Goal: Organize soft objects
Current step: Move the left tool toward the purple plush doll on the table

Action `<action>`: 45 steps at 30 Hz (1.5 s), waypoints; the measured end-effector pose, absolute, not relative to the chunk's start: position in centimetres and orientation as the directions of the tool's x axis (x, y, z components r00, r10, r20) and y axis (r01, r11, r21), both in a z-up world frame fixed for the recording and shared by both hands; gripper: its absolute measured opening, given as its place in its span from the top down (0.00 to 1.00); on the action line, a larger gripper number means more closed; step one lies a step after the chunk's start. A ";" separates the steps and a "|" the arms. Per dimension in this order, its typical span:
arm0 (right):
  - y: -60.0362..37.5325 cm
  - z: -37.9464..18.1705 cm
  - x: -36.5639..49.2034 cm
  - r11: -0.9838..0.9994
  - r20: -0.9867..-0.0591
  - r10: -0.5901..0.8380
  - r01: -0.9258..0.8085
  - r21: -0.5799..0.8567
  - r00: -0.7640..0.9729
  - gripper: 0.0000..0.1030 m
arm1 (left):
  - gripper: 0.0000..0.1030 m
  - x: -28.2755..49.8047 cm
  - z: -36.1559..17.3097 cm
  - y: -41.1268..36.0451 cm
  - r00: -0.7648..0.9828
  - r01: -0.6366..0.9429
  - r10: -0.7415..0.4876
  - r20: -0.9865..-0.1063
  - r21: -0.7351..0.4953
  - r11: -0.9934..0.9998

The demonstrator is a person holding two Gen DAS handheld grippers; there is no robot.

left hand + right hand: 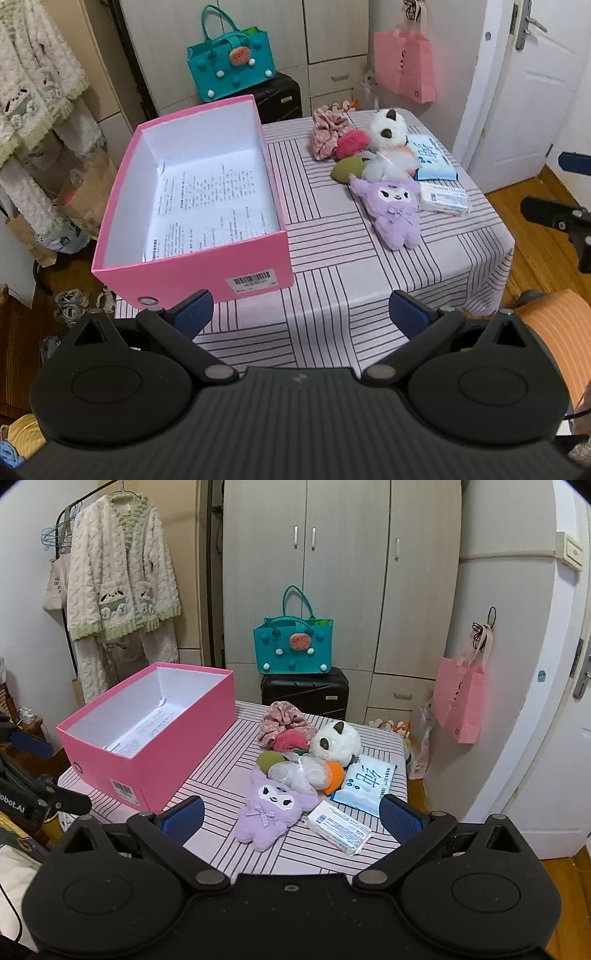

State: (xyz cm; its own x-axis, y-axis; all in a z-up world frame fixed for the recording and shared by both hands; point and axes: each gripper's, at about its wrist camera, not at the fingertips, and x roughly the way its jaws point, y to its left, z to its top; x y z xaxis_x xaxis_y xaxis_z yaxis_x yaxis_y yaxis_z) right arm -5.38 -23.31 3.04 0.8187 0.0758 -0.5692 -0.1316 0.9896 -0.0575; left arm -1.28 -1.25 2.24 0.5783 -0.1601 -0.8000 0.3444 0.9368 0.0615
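Fingers first: my left gripper (301, 314) has its blue pads spread wide apart with nothing between them, and it hangs above the near edge of the table (332, 295). My right gripper (291, 818) is the same, jaws wide apart and holding nothing, just above the near right side of the table. The table has a cloth with pink and dark stripes. Closest to my left gripper sits the pink box (192, 266), with no lid on it, white inside, and some printed paper lying flat on its floor. It stands on the left part of the table. Closest to my right gripper lies the purple plush (267, 814), flat on its back, and just beside it a small wrapped packet (338, 829). Behind them is a blue and white tissue pack (365, 781). Next comes a heap of soft things all touching: a green pad (267, 761), a white mesh puff (295, 771) with something orange by it, a fuzzy pink scrunchie (291, 740), a flowery pink scrunchie (280, 716) and a round white plush (336, 743) with dark ears. The heap is well apart from the box. Farther back a teal bag (291, 646) sits on a black suitcase (304, 692) in front of the wardrobe (332, 572). A pink bag (458, 701) hangs on the right, and a fluffy robe (118, 572) hangs on the left.
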 end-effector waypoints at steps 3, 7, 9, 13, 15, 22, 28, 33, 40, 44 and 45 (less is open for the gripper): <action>-23.6 2.9 -5.3 0.991 -0.568 0.081 -0.129 -0.046 0.819 0.01 | 0.00 -1.1 2.0 -1.5 0.564 0.355 -0.172 -0.808 0.050 0.933; -23.8 2.8 -5.2 0.991 -0.565 0.083 -0.130 -0.044 0.821 0.01 | 0.00 -0.8 2.1 -1.7 0.571 0.353 -0.169 -0.803 0.055 0.934; -23.8 2.8 -5.1 0.991 -0.563 0.081 -0.129 -0.045 0.823 0.01 | 0.00 -0.6 2.2 -1.7 0.576 0.353 -0.168 -0.800 0.057 0.934; -23.9 3.1 -5.2 0.990 -0.550 0.082 -0.131 -0.050 0.831 0.01 | 0.00 -0.4 2.6 -1.6 0.585 0.353 -0.165 -0.794 0.066 0.933; -24.0 3.4 -5.2 0.988 -0.544 0.092 -0.143 -0.052 0.834 0.01 | 0.00 -0.3 3.0 -1.6 0.588 0.358 -0.165 -0.792 0.072 0.931; -24.5 4.0 -5.1 0.987 -0.506 0.112 -0.153 -0.040 0.855 0.01 | 0.00 -0.6 4.4 -1.3 0.647 0.354 -0.176 -0.742 0.088 0.931; -24.5 3.3 -5.2 0.985 -0.441 0.116 -0.159 -0.063 0.890 0.01 | 0.00 -0.3 4.1 -1.0 0.680 0.366 -0.253 -0.689 0.019 0.931; -24.6 1.8 -4.7 0.985 -0.397 0.070 -0.125 -0.115 0.915 0.01 | 0.00 0.8 2.9 -1.0 0.685 0.350 -0.312 -0.658 -0.077 0.933; -25.3 0.3 -4.3 0.980 -0.388 0.154 -0.192 -0.061 0.909 0.01 | 0.00 1.8 1.4 -2.1 0.731 0.292 -0.245 -0.637 -0.033 0.956; -25.3 -0.2 -4.0 0.973 -0.410 0.182 -0.225 -0.057 0.893 0.01 | 0.00 2.3 1.2 -2.7 0.714 0.305 -0.257 -0.651 -0.040 0.951; -25.2 -0.4 -4.0 0.971 -0.414 0.187 -0.232 -0.061 0.891 0.01 | 0.01 2.2 1.2 -3.0 0.712 0.310 -0.254 -0.655 -0.031 0.950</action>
State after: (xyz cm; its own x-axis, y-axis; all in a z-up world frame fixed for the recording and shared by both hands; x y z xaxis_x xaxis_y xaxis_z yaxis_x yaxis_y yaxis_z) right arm -4.02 -25.23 -0.39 0.8910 0.1866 -0.4139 -0.2316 0.9709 -0.0609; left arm 2.23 -3.02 1.21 0.7116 -0.2540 -0.6551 0.3104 0.9501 -0.0311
